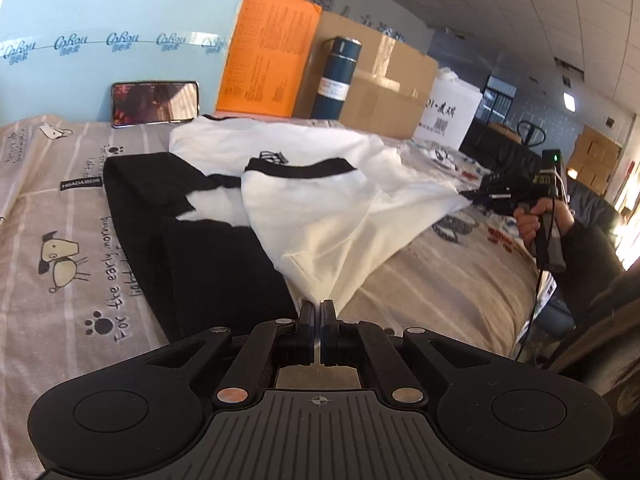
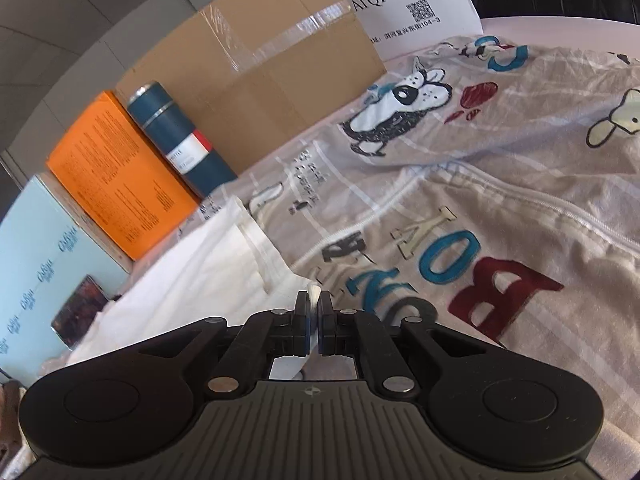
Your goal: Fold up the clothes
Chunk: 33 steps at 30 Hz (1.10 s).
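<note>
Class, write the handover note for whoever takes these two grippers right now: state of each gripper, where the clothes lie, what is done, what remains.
Left gripper: jaws shut on the near corner of the white cotton T-shirt with black trim.
Right gripper: jaws shut on another edge of the same shirt, which hangs stretched and lifted between the two.
The black garment lies partly under the shirt on the cartoon-print bedsheet.
Done: both holds secured. No finished fold shows.
Left: lay the shirt flat, fold it, probably the black garment next.
</note>
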### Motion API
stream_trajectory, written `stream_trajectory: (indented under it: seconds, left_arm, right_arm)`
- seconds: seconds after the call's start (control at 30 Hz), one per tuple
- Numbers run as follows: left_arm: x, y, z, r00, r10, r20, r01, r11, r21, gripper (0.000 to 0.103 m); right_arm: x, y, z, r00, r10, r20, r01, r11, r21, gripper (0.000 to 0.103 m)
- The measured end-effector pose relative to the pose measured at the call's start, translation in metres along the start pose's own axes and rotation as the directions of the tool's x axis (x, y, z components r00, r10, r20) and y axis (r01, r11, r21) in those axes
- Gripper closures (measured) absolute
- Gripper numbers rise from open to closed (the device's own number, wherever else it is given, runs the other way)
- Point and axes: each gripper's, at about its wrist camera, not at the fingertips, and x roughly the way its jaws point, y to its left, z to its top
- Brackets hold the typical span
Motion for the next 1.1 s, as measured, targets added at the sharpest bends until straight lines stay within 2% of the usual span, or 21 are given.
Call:
stream_trajectory:
  seconds: [0.1, 0.2, 0.23, 0.27, 0.3, 0.33, 0.37, 0.4, 0.47, 0.53, 0.6, 0.7, 0.73, 0.77, 0.87, 0.9, 0.97, 1.07, 1.1]
  left_arm:
    - [-0.004, 0.0, 0.001, 1.0, 0.005, -0.02, -0.005, 0.999, 0.045, 0.096]
    - [-0.019, 0.005, 0.013, 0.998, 0.021, 0.065, -0.025, 0.997, 0.068, 0.091]
    - [-0.023, 0.006, 0.018, 0.995, 0.027, 0.1, -0.034, 0.997, 0.069, 0.088]
    - [-0.025, 0.006, 0.024, 0.99, 0.041, 0.132, -0.052, 0.996, 0.077, 0.079]
    - [-0.027, 0.006, 0.03, 0.985, 0.055, 0.165, -0.07, 0.994, 0.084, 0.064]
    - [-0.027, 0.004, 0.036, 0.98, 0.075, 0.185, -0.095, 0.991, 0.099, 0.055]
    - [-0.027, 0.002, 0.042, 0.974, 0.082, 0.209, -0.109, 0.987, 0.121, 0.038]
    - [-0.027, 0.0, 0.047, 0.968, 0.088, 0.234, -0.124, 0.982, 0.143, 0.034]
    - [-0.028, -0.001, 0.057, 0.959, 0.081, 0.273, -0.132, 0.976, 0.173, 0.034]
    - [-0.022, 0.0, 0.067, 0.948, 0.086, 0.305, -0.14, 0.977, 0.161, 0.033]
    - [-0.008, 0.0, 0.074, 0.952, 0.091, 0.291, -0.14, 0.979, 0.15, 0.033]
    - [0.021, -0.003, 0.068, 0.982, 0.061, 0.176, -0.102, 0.967, 0.232, 0.033]
    - [0.031, -0.004, 0.065, 0.989, 0.055, 0.134, -0.089, 0.959, 0.269, 0.033]
    - [0.04, -0.004, 0.057, 0.993, 0.079, 0.086, -0.102, 0.945, 0.312, 0.033]
    - [0.055, 0.002, 0.038, 0.989, 0.149, -0.006, -0.138, 0.931, 0.337, 0.031]
    - [0.054, 0.003, 0.036, 0.988, 0.154, -0.003, -0.144, 0.931, 0.337, 0.025]
    - [0.052, 0.004, 0.034, 0.985, 0.171, 0.003, -0.162, 0.926, 0.34, 0.018]
    - [0.041, 0.012, 0.037, 0.994, 0.105, 0.02, -0.106, 0.94, 0.324, 0.018]
    - [0.035, 0.015, 0.042, 0.994, 0.097, 0.053, -0.109, 0.943, 0.314, 0.018]
  right_arm:
    - [-0.004, -0.004, -0.004, 1.0, -0.025, 0.016, 0.026, 0.999, -0.037, 0.1]
    - [-0.018, -0.002, 0.0, 0.992, -0.098, 0.079, 0.106, 0.989, -0.099, 0.092]
    - [-0.022, -0.002, 0.001, 0.987, -0.12, 0.108, 0.132, 0.985, -0.115, 0.083]
    - [-0.027, -0.001, 0.002, 0.983, -0.129, 0.131, 0.145, 0.982, -0.12, 0.072]
    - [-0.031, 0.0, 0.004, 0.98, -0.126, 0.154, 0.146, 0.981, -0.129, 0.068]
    - [-0.036, 0.002, 0.005, 0.977, -0.121, 0.177, 0.146, 0.979, -0.139, 0.063]
    - [-0.038, 0.006, 0.006, 0.976, -0.112, 0.188, 0.143, 0.977, -0.156, 0.062]
    - [-0.04, 0.011, 0.006, 0.976, -0.1, 0.193, 0.134, 0.975, -0.175, 0.061]
    - [-0.042, 0.021, 0.006, 0.977, -0.073, 0.199, 0.116, 0.97, -0.214, 0.056]
    - [-0.041, 0.029, 0.006, 0.982, -0.032, 0.188, 0.078, 0.967, -0.242, 0.055]
    - [-0.038, 0.036, 0.006, 0.988, 0.027, 0.154, 0.014, 0.966, -0.257, 0.053]
    - [-0.027, 0.04, 0.006, 0.992, 0.102, 0.081, -0.083, 0.975, -0.205, 0.053]
    - [-0.023, 0.04, 0.004, 0.991, 0.121, 0.056, -0.107, 0.973, -0.204, 0.05]
    - [-0.019, 0.04, 0.002, 0.99, 0.138, 0.031, -0.129, 0.97, -0.205, 0.045]
    - [-0.006, 0.037, -0.004, 0.996, 0.09, -0.015, -0.091, 0.968, -0.235, 0.041]
    - [-0.003, 0.034, -0.005, 0.997, 0.075, -0.023, -0.078, 0.969, -0.235, 0.041]
    - [0.001, 0.028, -0.006, 0.998, 0.064, -0.022, -0.068, 0.97, -0.233, 0.039]
    - [0.004, 0.02, -0.008, 0.998, 0.061, -0.019, -0.064, 0.972, -0.226, 0.038]
    - [0.003, 0.019, -0.007, 0.998, 0.065, -0.018, -0.067, 0.973, -0.222, 0.037]
